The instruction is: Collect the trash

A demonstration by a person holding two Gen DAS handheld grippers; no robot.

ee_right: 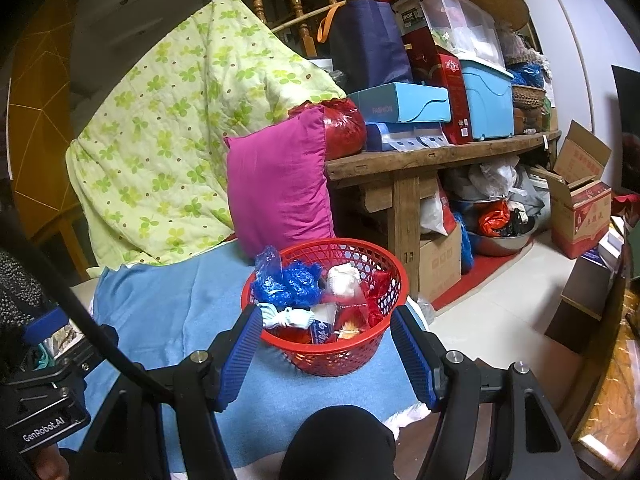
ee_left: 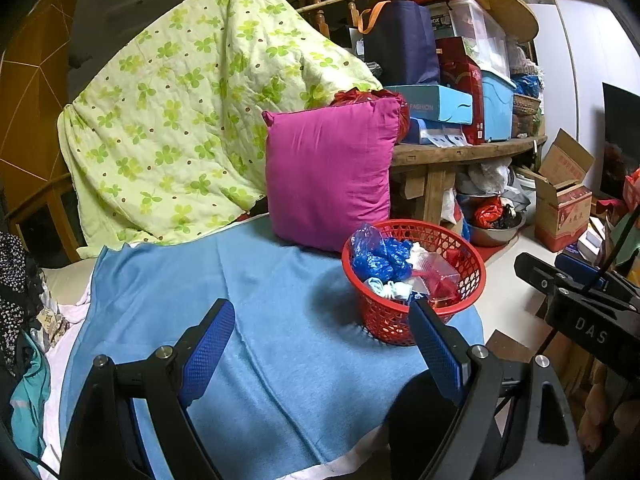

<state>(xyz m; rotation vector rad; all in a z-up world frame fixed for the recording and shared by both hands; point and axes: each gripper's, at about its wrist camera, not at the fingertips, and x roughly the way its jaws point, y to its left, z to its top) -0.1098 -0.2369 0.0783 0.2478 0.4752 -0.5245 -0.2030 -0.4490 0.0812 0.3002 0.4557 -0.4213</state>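
Blue-padded right gripper (ee_right: 326, 354) sits nearest, jaws parted at a middling gap, nothing between the pads; the red basket (ee_right: 324, 354) shows framed in that gap, just ahead and slightly below. Left gripper (ee_left: 324, 354) has jaws spread wide, empty, aimed at bare blue blanket (ee_left: 200, 300); from it the basket lies ahead and off to its right. So the right hand is the nearer and better lined up.

Basket stands upright on the blanket near the bed's front-right corner, round, no long axis, mouth up, already stuffed with trash: blue plastic bags (ee_right: 290, 280), a white wad (ee_right: 342, 278), red wrappers. No loose trash visible on the blanket, so collecting looks mostly done.

Room: pink pillow (ee_right: 276, 184) close behind the basket, wooden bench (ee_right: 400, 160) beyond it to the right, blanket edge and floor drop just right of the basket. Open blanket to the left.
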